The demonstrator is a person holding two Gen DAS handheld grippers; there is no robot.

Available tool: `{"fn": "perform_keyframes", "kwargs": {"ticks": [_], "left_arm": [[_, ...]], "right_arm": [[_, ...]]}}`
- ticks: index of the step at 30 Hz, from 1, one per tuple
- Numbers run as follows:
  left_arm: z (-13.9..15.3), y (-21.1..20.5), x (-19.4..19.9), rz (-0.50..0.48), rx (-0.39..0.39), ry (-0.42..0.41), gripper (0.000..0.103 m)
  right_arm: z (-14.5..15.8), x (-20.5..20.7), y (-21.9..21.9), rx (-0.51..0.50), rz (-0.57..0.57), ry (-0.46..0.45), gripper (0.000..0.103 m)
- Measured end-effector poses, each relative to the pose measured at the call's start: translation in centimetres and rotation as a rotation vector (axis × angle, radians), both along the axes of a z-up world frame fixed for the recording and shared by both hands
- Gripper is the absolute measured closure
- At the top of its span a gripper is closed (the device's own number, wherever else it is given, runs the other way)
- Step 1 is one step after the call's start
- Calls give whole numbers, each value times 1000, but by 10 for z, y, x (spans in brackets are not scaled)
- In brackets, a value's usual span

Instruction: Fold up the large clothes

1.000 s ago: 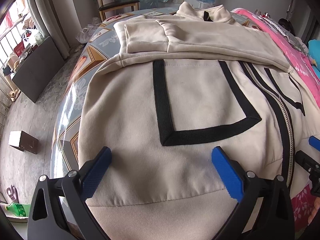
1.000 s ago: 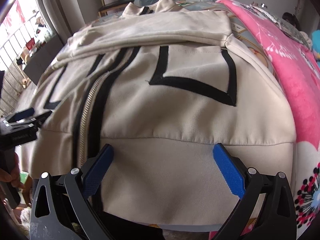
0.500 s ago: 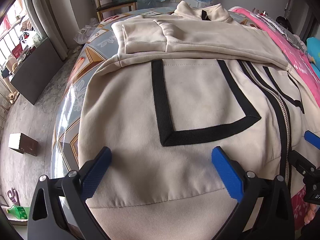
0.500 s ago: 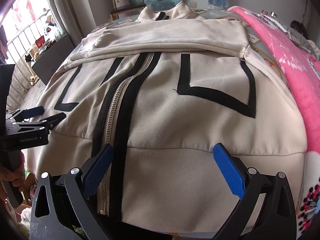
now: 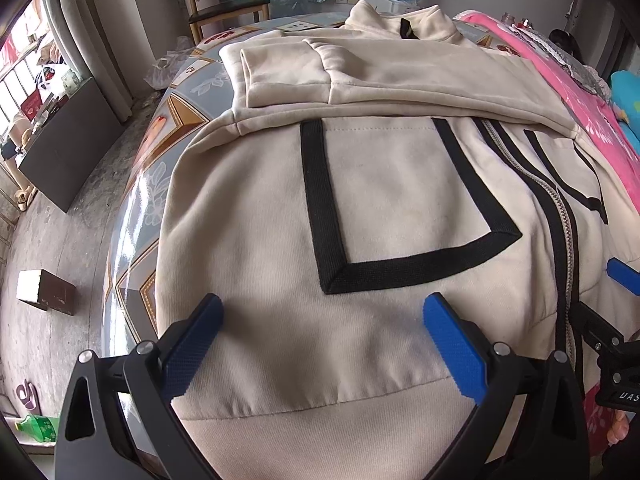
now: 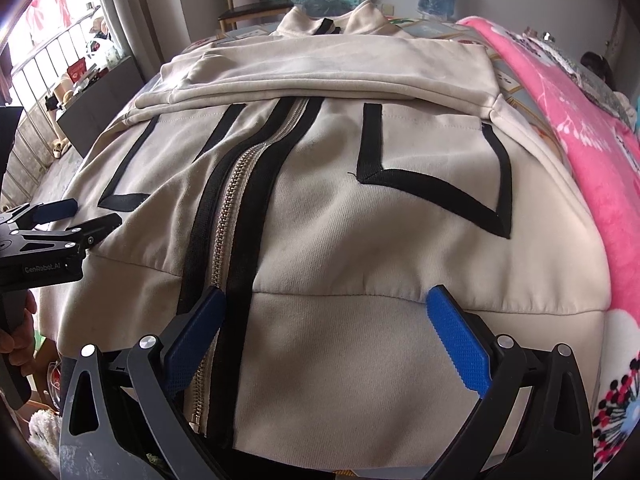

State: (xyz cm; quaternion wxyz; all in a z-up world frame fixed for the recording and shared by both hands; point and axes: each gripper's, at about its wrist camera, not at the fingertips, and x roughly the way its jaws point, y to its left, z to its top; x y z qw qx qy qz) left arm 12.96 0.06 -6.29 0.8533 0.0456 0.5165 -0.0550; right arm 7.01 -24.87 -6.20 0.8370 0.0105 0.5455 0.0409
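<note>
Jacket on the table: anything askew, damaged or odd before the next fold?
Nothing stands out. The jacket lies flat, zipped, sleeves folded across the chest; both hand-held grippers, left and right, are open over its hem.

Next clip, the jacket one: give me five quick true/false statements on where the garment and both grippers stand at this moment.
1. The cream zip-up jacket with black trim has its sleeves folded across the chest. True.
2. The left hand-held gripper is shut on the jacket's hem. False: its jaws stand wide open above the cloth, gripping nothing.
3. The right hand-held gripper is open. True.
4. The jacket's metal zipper is undone down to the hem. False: it is closed along the whole visible length.
5. A pink floral blanket lies under the jacket's collar. False: it lies along the jacket's side, on the person's right.
</note>
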Motion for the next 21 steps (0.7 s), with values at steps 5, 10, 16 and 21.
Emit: {"fn": "perform_keyframes", "kwargs": {"ticks": [5,10,16,21], "left_arm": [[20,3,-17,-31,44,-114,5],[43,35,-51,-33,-30,-158,5],[55,72,-107,-16,-61,-147,5],[46,76,-136,-39,-112,-114,12]], "right_arm": [[0,1,0,4,4,7,6],[0,2,0,3,10,13,6],[0,0,1,-2,16,1,6],[0,2,0,-2,18,13,6]]}}
